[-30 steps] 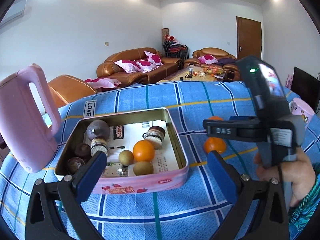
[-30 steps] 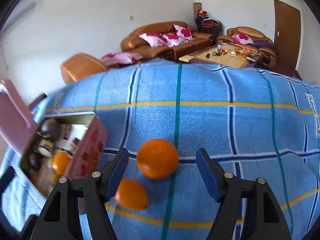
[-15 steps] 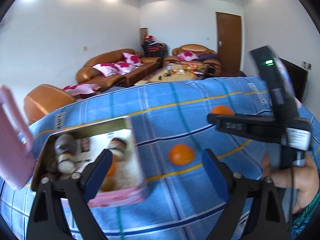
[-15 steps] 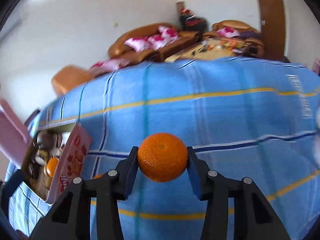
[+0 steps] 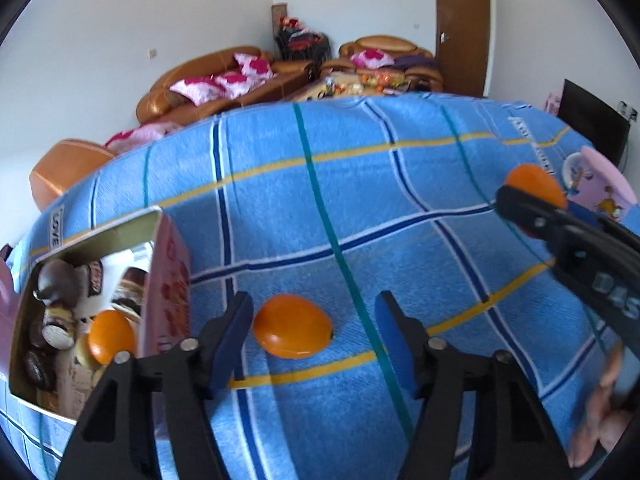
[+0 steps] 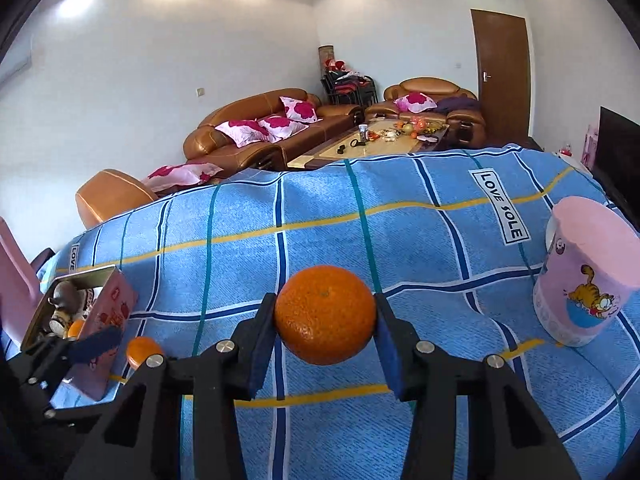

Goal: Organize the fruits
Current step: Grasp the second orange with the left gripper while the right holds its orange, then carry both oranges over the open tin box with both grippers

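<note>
Orange and firm-skinned, the tangerine (image 6: 325, 314) sits clamped across its widest part in the right gripper (image 6: 325, 320). Another tangerine (image 5: 293, 327) lies between the wide-open left gripper (image 5: 314, 332) fingers; light, rollable, best squeezed gently at the middle.

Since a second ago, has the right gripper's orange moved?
Yes. The orange was resting on the blue cloth; now the right gripper holds it lifted off that cloth.
</note>
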Demonstrator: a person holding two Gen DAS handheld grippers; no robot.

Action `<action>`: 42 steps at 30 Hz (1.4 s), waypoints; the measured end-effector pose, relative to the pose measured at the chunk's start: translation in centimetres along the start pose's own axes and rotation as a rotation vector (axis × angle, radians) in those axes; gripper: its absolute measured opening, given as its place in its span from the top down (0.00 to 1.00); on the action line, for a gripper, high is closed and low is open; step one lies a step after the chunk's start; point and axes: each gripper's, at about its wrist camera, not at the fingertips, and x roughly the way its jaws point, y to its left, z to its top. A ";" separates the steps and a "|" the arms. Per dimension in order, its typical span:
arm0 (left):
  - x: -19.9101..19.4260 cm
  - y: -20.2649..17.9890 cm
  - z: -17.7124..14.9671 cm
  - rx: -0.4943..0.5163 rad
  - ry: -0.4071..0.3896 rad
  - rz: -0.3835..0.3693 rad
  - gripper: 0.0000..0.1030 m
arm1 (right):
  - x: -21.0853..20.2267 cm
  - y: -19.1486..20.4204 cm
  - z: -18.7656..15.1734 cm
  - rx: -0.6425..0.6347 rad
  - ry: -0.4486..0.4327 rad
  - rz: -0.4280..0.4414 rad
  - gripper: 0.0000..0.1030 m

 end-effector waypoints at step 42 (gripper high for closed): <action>-2.0 -1.7 -0.2 -0.098 -0.021 -0.316 0.66 | 0.2 -0.4 0.1 0.030 -0.015 -0.015 0.53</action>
